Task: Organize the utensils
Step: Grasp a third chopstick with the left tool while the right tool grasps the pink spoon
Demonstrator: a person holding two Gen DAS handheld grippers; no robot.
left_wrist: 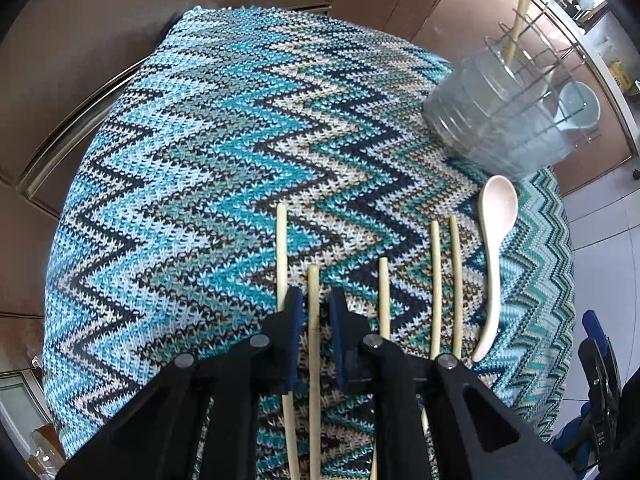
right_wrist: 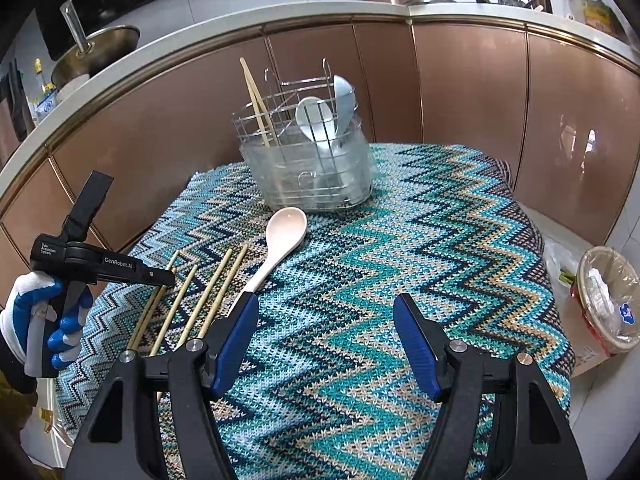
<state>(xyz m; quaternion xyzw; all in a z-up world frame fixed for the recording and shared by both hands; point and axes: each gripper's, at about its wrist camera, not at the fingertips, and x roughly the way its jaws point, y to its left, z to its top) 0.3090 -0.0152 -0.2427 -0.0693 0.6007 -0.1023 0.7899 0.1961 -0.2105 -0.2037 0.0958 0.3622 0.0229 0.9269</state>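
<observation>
In the left wrist view we find no readable writing on the scene. The left gripper (left_wrist: 312,300) points steeply down at the zigzag knitted cloth (left_wrist: 180,160) covering the table, its blue pads drawn narrow around one chopstick (left_wrist: 313,344); small gaps show on both sides, so we cannot say the pads press it. Four more chopsticks (left_wrist: 436,280) lie roughly parallel beside it, and a cream spoon (left_wrist: 494,248) lies to their right, near the cloth's right edge. The clear-walled wire utensil holder (left_wrist: 492,120) stands at the cloth's far right corner with a chopstick upright in it. In the right wrist view we read "GenRobot.AI" and "Data Acquisition System" on the left gripper's body, held by a gloved hand (right_wrist: 40,316) in white and blue at the cloth's left edge, its tip down on the chopsticks. The right gripper (right_wrist: 326,340) tilts down over the cloth's middle, fingers wide apart with only cloth between them; its left finger (right_wrist: 236,340) stands just beside the spoon's handle end. The holder sits at the far edge, holding two pale spoons and chopsticks.
</observation>
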